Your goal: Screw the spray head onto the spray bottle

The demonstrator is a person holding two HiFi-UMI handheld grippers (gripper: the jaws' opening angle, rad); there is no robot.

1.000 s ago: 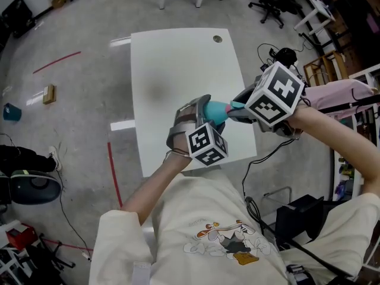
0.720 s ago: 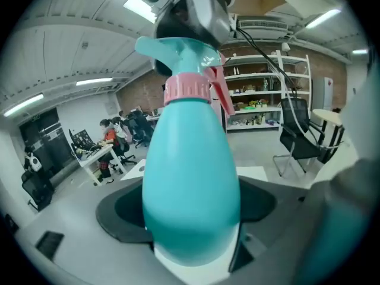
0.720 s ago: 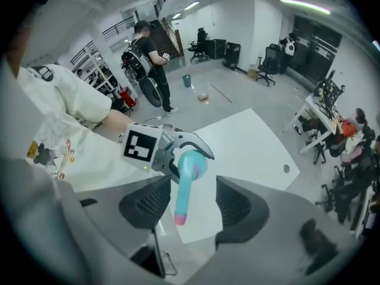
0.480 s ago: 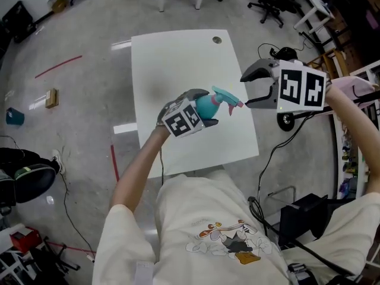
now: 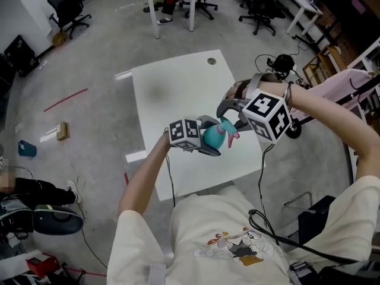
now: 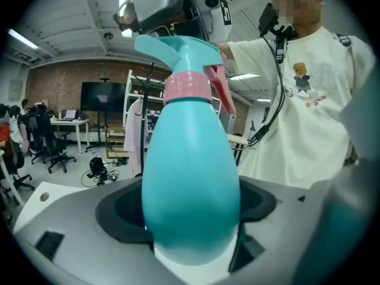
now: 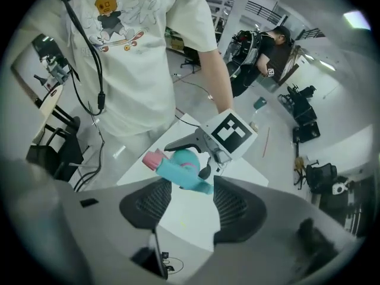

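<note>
- Head view, centre of frame: left gripper (image 5: 212, 139) clamped on the round teal body of the spray bottle (image 5: 208, 135); holds it over the white table (image 5: 172, 82), near the lower right edge of the top.
- Same view: spray head (image 5: 229, 130) seated on the bottle neck, aimed toward the right of the frame, pink at collar and trigger.
- Same view: right gripper (image 5: 230, 113) just above and right of the spray head, marker cube further right; tongs spread, only just opened, pressing on nothing.
- Left gripper view: bottle upright in the middle of the frame, lower body pinched between the two dark pads at the bottom; pink collar (image 6: 187, 88) at upper centre, pink trigger (image 6: 221, 94) just right of it, teal nozzle reaching to the upper left; grey body of the other gripper directly above, at the top edge.
- Right gripper view: pads wide apart at lower centre; teal nozzle tip seen in the gap at their far ends, close beside the right-hand pad, contact not discernible.
- Surroundings, head view: grey floor (image 5: 89, 147), office chairs (image 5: 68, 5) at upper left, red tape line (image 5: 65, 100) at left.
</note>
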